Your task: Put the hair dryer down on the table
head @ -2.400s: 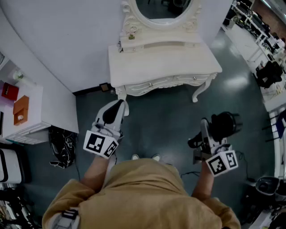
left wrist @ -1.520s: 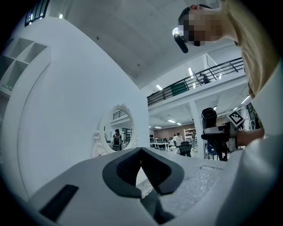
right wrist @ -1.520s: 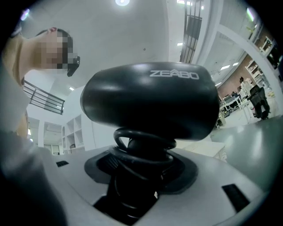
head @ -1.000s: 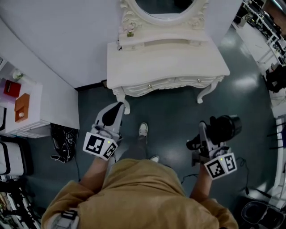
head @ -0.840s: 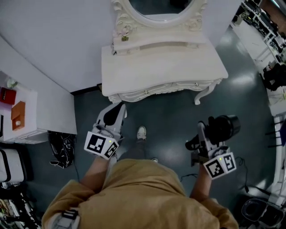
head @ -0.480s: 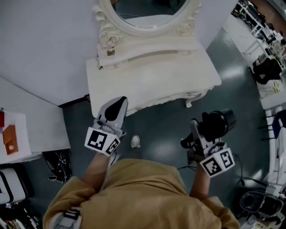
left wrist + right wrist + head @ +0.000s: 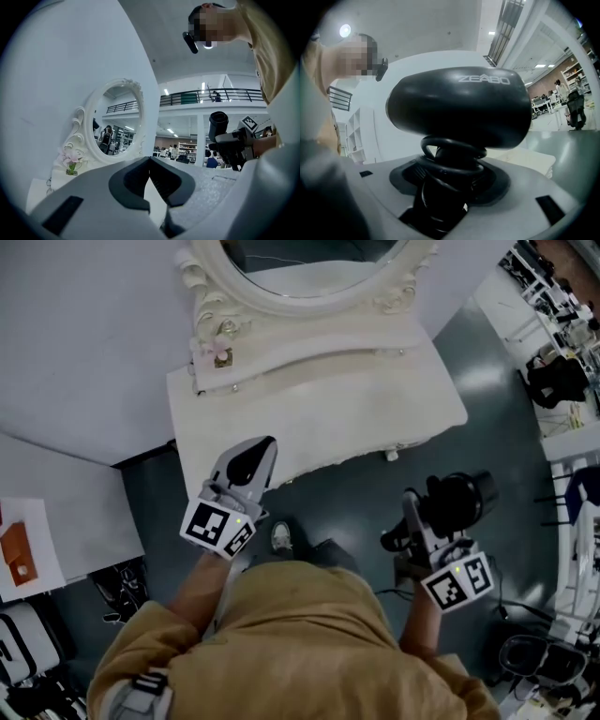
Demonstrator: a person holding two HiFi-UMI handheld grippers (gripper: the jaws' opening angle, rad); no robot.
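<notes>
The right claw (image 7: pixel 419 521) is clenched on the cord-wrapped handle of the black hair dryer (image 7: pixel 457 502). It holds the dryer upright in the air over the floor (image 7: pixel 356 493), off the front right of the white bench (image 7: pixel 375 409) and not yet above it. The coiled cord (image 7: pixel 453 157) inside the grip may make the hold spongy, so the dryer could twist or slip, and 1 loop could snag a jaw on release. Released short of the top, it falls. The left claw (image 7: pixel 253 456), closed on nothing, hovers at the bench's front edge.
</notes>
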